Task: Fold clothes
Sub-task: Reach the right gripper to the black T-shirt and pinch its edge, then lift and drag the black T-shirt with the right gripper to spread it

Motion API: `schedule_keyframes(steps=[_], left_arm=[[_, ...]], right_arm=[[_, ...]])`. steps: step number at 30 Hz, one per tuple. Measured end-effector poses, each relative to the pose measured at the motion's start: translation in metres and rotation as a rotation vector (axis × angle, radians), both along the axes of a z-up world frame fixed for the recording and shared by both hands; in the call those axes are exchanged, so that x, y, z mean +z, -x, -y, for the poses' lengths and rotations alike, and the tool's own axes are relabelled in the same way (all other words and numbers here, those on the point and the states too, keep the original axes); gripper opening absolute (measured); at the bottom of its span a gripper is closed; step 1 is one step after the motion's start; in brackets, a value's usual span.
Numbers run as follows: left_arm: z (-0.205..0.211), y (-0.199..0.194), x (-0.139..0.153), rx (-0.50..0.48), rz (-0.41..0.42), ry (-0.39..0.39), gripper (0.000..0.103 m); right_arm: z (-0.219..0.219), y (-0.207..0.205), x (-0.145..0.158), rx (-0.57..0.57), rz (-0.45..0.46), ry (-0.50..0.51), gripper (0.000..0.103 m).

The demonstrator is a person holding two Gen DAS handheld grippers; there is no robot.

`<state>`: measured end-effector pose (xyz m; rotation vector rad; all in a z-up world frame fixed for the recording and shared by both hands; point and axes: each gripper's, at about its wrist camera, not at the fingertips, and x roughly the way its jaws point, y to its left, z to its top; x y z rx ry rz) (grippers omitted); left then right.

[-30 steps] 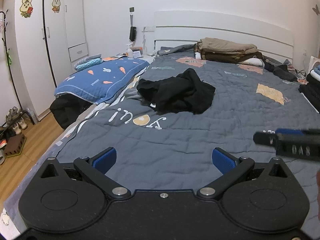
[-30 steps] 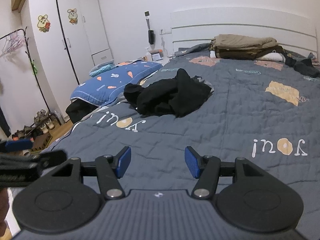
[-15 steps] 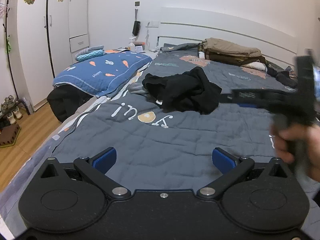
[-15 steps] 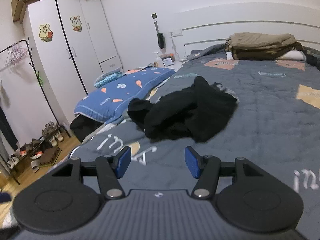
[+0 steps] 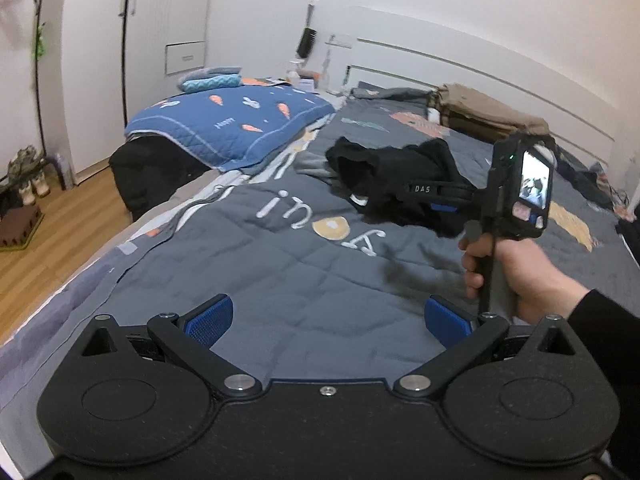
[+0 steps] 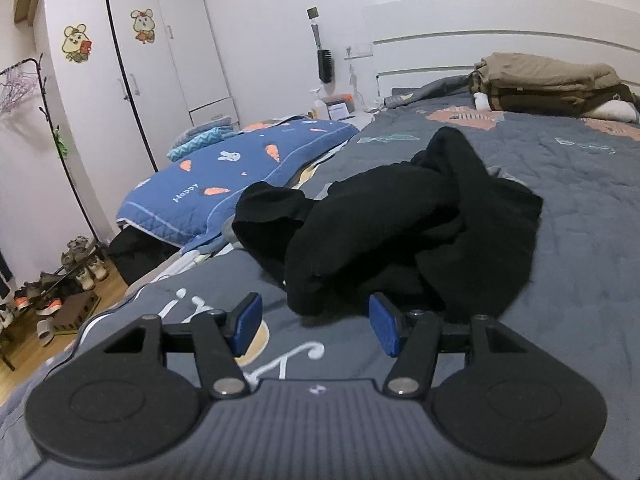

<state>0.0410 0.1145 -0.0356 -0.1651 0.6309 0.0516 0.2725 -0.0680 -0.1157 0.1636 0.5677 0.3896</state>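
Both fingers gape empty; the right pair almost touches the black garment ahead. Left fingers hover over the grey quilt.

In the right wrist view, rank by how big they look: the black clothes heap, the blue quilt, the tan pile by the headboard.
1. Black heap, nearest, so apparent only.
2. Blue quilt.
3. Tan pile, farthest.

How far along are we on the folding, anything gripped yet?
Done: only the folded tan and brown stack by the headboard looks finished. In hand: nothing; the right claw is open at the near edge of the crumpled black garment, and the left claw is open over bare quilt. Left: grasp, spread and fold the garment.
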Motion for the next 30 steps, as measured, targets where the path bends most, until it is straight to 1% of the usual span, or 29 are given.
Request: schedule_keyframes(steps=[4, 7, 12, 16, 17, 19, 20, 21, 24, 28, 30], left_arm=[[-0.014, -0.002, 0.000, 0.031, 0.000, 0.040, 0.103], [-0.022, -0.002, 0.000, 0.046, 0.004, 0.053, 0.103], [-0.032, -0.002, 0.000, 0.074, 0.002, 0.045, 0.103], [-0.041, -0.003, 0.000, 0.098, 0.000, 0.076, 0.103], [-0.042, -0.003, 0.000, 0.100, 0.002, 0.082, 0.103], [-0.043, -0.003, 0.001, 0.103, 0.005, 0.087, 0.103], [-0.043, -0.003, 0.001, 0.102, 0.005, 0.086, 0.103], [-0.043, -0.004, 0.001, 0.102, 0.005, 0.084, 0.103], [-0.042, -0.003, 0.002, 0.103, 0.007, 0.078, 0.103], [-0.043, -0.001, 0.005, 0.109, 0.013, 0.077, 0.103], [-0.043, 0.000, 0.006, 0.109, 0.016, 0.076, 0.103]], right_arm=[[-0.009, -0.020, -0.008, -0.024, 0.002, -0.014, 0.058], [-0.021, -0.035, -0.013, -0.032, -0.002, 0.023, 0.058], [-0.037, -0.054, -0.024, -0.041, -0.017, 0.070, 0.058], [-0.048, -0.064, -0.033, -0.050, -0.027, 0.128, 0.058], [-0.049, -0.066, -0.035, -0.055, -0.031, 0.137, 0.056], [-0.050, -0.068, -0.038, -0.057, -0.038, 0.126, 0.047], [-0.052, -0.069, -0.039, -0.049, -0.046, 0.130, 0.029], [-0.055, -0.069, -0.040, -0.042, -0.053, 0.135, 0.017], [-0.053, -0.063, -0.038, -0.046, -0.041, 0.136, 0.010], [-0.042, -0.050, -0.028, -0.047, -0.016, 0.104, 0.009], [-0.038, -0.043, -0.022, -0.038, -0.004, 0.116, 0.008]])
